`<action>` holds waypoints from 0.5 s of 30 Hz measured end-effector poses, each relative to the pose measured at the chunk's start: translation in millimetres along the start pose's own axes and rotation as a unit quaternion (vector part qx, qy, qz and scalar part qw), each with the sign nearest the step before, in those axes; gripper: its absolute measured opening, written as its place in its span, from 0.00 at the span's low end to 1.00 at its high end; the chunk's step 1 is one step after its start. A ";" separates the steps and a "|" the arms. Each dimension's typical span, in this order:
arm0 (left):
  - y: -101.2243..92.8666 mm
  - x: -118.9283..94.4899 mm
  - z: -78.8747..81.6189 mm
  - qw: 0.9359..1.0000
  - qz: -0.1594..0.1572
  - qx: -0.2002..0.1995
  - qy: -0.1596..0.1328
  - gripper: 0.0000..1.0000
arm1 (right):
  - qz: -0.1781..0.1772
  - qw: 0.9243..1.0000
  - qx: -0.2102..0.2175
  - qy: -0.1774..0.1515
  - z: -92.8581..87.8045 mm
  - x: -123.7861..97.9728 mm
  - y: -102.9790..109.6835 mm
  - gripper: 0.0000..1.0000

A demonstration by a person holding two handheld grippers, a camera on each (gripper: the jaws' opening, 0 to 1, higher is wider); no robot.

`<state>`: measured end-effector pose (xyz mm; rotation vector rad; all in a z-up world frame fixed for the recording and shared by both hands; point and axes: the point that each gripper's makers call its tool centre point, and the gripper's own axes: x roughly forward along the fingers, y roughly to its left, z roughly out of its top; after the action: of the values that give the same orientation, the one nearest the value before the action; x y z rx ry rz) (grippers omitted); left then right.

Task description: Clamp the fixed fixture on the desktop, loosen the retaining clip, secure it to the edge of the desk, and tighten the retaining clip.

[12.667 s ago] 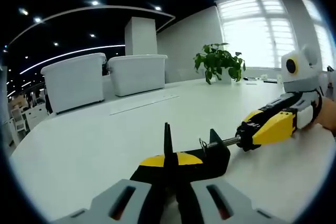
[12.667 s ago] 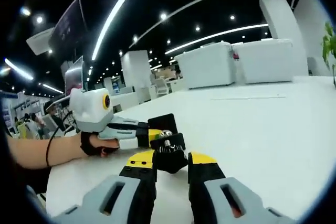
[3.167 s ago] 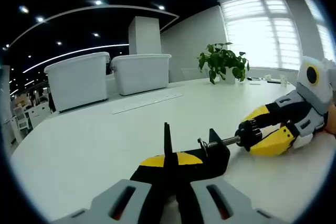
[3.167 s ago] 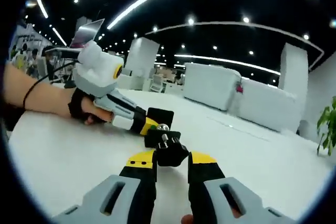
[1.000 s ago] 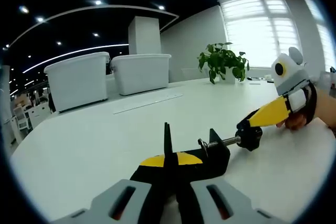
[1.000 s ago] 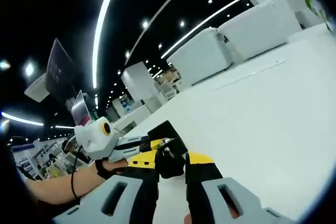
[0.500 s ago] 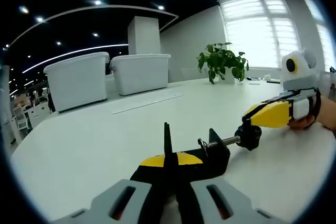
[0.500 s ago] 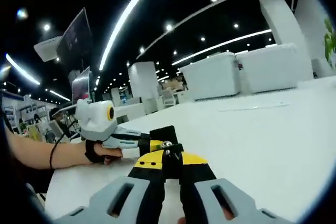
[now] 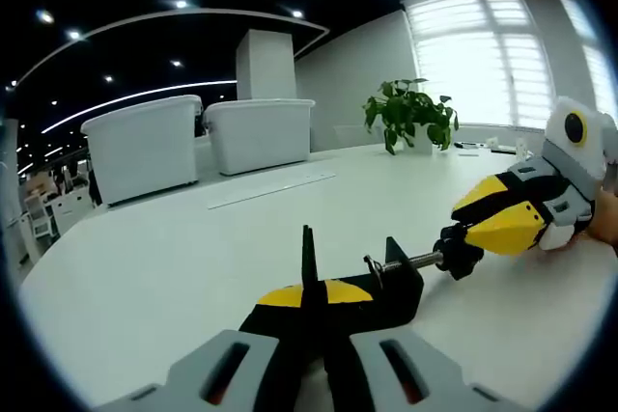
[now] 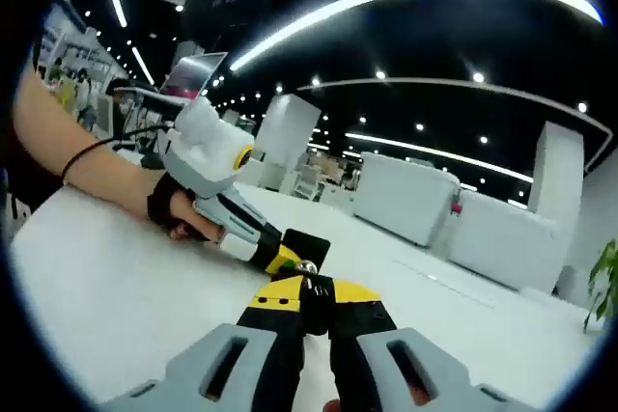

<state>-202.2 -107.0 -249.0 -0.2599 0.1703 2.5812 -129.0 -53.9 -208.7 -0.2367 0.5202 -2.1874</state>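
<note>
Clamp (image 9: 372,291) lies on the worktop (image 9: 174,267), my left gripper (image 9: 311,311) pinching its body. Right gripper (image 10: 311,308) is closed on the screw knob (image 9: 459,253); I should turn squarely along the screw's line, holding the body steady.

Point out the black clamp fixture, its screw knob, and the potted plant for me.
clamp fixture (image 9: 398,282): left gripper view, on its black upright arm.
screw knob (image 9: 458,250): left gripper view, on the black knob at the screw's end.
potted plant (image 9: 406,111): left gripper view, on the green leaves.
</note>
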 end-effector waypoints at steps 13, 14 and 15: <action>-0.3 -0.3 -0.3 1.000 0.000 0.000 0.000 0.06 | -0.007 0.997 -0.081 0.006 1.7 4.1 -0.5 0.09; -0.3 -0.1 -0.2 1.000 -0.001 0.000 0.000 0.06 | -0.013 0.998 -0.061 0.015 -0.2 4.2 -2.7 0.11; -0.4 -0.1 -0.2 1.000 0.000 0.001 0.000 0.06 | -0.015 0.998 -0.052 0.017 -0.7 4.2 -3.6 0.15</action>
<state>-201.8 -106.7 -249.2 -0.2598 0.1716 2.5800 -134.4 -55.0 -207.8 -0.2651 0.6547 -2.1988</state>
